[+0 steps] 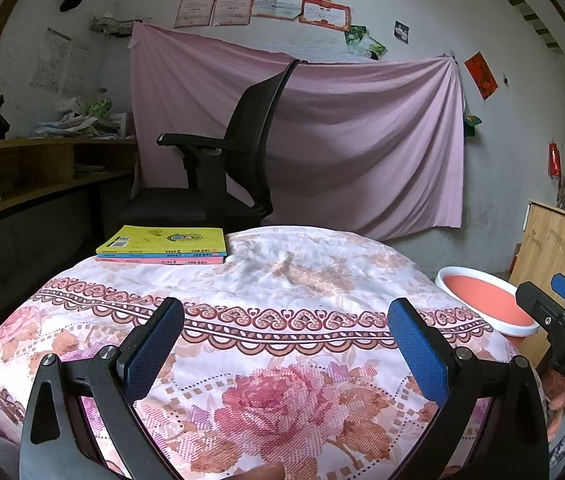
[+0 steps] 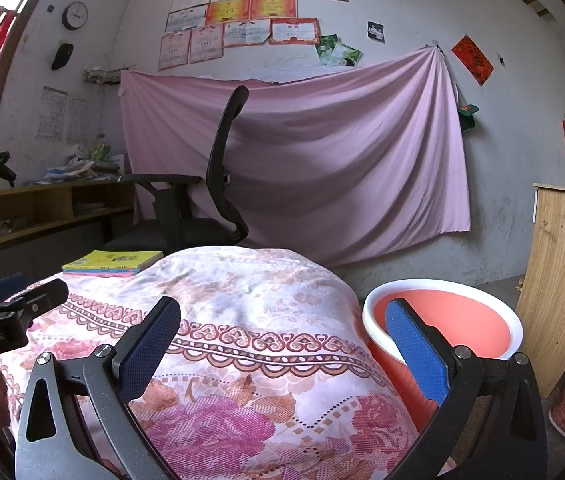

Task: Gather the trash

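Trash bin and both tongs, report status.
Left tongs open, empty. Right tongs open, empty. Bin beside the floral-cloth table, looks empty. No trash visible; books at far edge.

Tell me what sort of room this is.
Most likely a lived-in study or bedroom in a home. A black office chair stands by a cluttered wooden desk, certificates are pinned to the wall, and a stack of books lies on a floral cloth.
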Action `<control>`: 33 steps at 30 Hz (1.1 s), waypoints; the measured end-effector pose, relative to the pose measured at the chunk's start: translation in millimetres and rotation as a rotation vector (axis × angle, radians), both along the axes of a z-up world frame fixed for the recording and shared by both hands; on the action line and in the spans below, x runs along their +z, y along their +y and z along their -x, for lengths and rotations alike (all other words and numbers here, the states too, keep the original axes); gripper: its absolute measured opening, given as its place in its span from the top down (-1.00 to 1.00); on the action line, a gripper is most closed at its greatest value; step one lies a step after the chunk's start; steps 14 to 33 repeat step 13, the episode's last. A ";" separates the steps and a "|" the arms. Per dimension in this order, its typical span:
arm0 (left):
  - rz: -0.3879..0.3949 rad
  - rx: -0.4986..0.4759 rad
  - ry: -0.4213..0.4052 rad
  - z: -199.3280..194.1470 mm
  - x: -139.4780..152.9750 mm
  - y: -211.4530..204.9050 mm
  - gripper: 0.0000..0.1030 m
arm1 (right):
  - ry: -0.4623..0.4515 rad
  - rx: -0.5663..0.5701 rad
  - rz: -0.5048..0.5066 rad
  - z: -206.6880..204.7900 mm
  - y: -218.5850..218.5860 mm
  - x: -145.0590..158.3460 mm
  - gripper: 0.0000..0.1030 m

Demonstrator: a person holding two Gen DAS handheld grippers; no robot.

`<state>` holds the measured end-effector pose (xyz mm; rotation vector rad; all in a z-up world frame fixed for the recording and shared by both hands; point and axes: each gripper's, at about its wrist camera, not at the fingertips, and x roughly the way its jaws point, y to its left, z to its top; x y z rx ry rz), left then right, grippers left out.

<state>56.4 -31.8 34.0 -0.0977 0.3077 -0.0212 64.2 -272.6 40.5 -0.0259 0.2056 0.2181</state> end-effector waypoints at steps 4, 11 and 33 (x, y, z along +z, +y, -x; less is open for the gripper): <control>-0.010 0.008 -0.001 -0.7 -0.6 -0.7 -0.94 | 0.001 0.000 0.000 -0.2 0.2 0.6 -1.00; -0.019 0.007 -0.004 -1.3 -3.4 -2.4 -0.94 | 0.001 0.000 0.001 0.7 0.4 0.5 -1.00; -0.021 0.008 -0.005 -1.1 -4.0 -2.8 -0.94 | 0.001 0.000 0.000 -0.1 0.3 1.3 -1.00</control>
